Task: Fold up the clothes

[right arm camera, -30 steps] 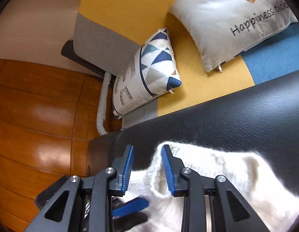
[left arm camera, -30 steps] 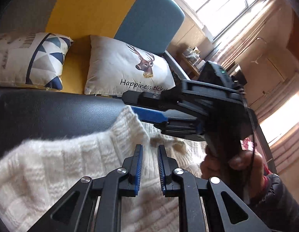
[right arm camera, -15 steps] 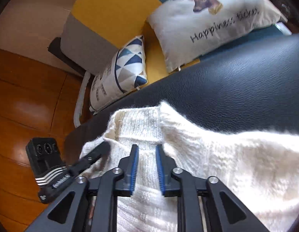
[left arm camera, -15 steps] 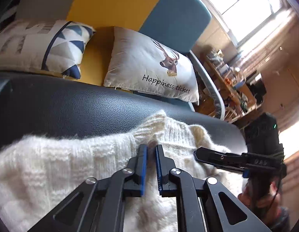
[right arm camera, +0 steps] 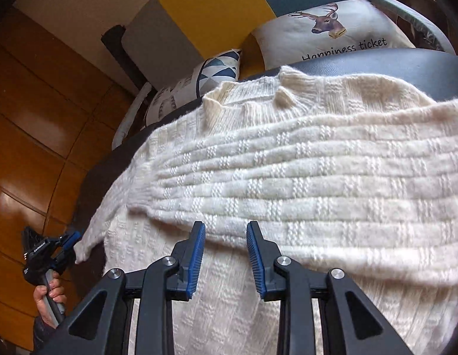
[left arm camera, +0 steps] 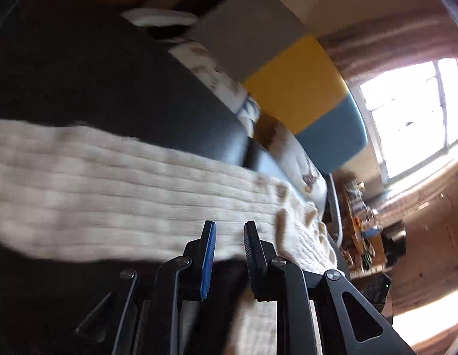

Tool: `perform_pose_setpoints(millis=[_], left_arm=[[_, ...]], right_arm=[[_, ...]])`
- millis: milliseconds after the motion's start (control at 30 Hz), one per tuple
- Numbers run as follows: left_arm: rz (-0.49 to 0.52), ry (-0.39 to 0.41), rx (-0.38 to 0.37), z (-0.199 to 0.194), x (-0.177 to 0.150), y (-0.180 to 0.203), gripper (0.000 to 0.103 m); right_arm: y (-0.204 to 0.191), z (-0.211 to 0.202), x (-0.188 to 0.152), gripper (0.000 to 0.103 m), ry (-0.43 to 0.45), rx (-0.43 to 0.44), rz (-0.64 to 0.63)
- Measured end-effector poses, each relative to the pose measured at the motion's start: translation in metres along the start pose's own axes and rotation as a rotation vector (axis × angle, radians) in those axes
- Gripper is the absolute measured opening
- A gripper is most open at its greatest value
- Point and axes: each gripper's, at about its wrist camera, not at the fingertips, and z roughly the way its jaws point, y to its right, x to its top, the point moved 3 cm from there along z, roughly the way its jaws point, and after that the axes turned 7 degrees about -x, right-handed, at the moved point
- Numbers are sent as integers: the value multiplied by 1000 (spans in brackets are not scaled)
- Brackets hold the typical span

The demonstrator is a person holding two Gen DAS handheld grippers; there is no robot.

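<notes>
A cream knitted sweater (right arm camera: 302, 177) lies spread on a black leather surface (right arm camera: 406, 62), collar at the far side, one sleeve folded across the body. My right gripper (right arm camera: 226, 227) is open and empty just above the folded sleeve's near edge. My left gripper (left arm camera: 229, 227) is open and empty at the sweater's (left arm camera: 125, 189) side edge; this view is blurred. In the right wrist view the left gripper (right arm camera: 67, 239) shows at the lower left, held in a hand, close to the sleeve cuff (right arm camera: 84, 248).
Behind the black surface stands a sofa (right arm camera: 205, 6) in grey, yellow and blue with a deer cushion (right arm camera: 332, 35) and a triangle-pattern cushion (right arm camera: 217, 68). Wooden floor (right arm camera: 30, 124) lies to the left. A bright window (left arm camera: 412, 112) and cluttered shelves (left arm camera: 359, 224) are at the right.
Both grippers have let go of the sweater near the collar, opened and pulled back. The left gripper has swung out to the sweater's left side. A sleeve now lies folded across the body.
</notes>
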Motion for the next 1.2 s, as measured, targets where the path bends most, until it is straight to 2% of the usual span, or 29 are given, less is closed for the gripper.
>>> perform_pose_setpoints(millis=[133, 233, 267, 433, 467, 533, 567, 600, 667, 767, 833, 867, 900, 967, 1067, 1200], left_arm=[[-138, 129, 143, -82, 13, -78, 20], [-241, 225, 250, -144, 23, -137, 20], [-272, 238, 254, -153, 25, -151, 20], [-352, 255, 245, -156, 35, -183, 25], [-353, 248, 242, -153, 36, -184, 30], [-356, 235, 236, -146, 39, -186, 33], [-353, 231, 230, -144, 40, -185, 40], [-349, 227, 223, -142, 41, -184, 46], [-343, 221, 214, -139, 42, -183, 50], [-345, 215, 213, -136, 42, -181, 50], [-346, 211, 219, -135, 42, -180, 47], [-344, 211, 239, -135, 42, -180, 38], [-346, 213, 254, -135, 41, -182, 6], [-355, 217, 277, -136, 39, -187, 4], [-362, 245, 250, -145, 29, -188, 4], [-371, 283, 206, -159, 17, -189, 5]], right_arm=[[-19, -2, -8, 30, 34, -146, -109], [-53, 4, -12, 30, 25, -153, -215], [-67, 6, -14, 30, 20, -150, -251], [-142, 29, -23, 30, 1, -77, -380], [-158, 34, -24, 30, -2, -66, -403], [-187, 46, -23, 30, -10, -52, -450], [-200, 53, -23, 30, -17, -50, -470], [-211, 59, -23, 30, -27, -51, -483], [-227, 71, -22, 30, -39, -49, -496], [-246, 80, -23, 30, -47, -36, -506], [-257, 84, -26, 30, -47, -35, -525], [-261, 86, -28, 30, -48, -38, -537], [-266, 89, -31, 30, -54, -42, -550], [-273, 100, -36, 29, -77, -76, -585], [-272, 120, -44, 30, -141, -124, -602], [-271, 124, -47, 30, -135, -123, -608]])
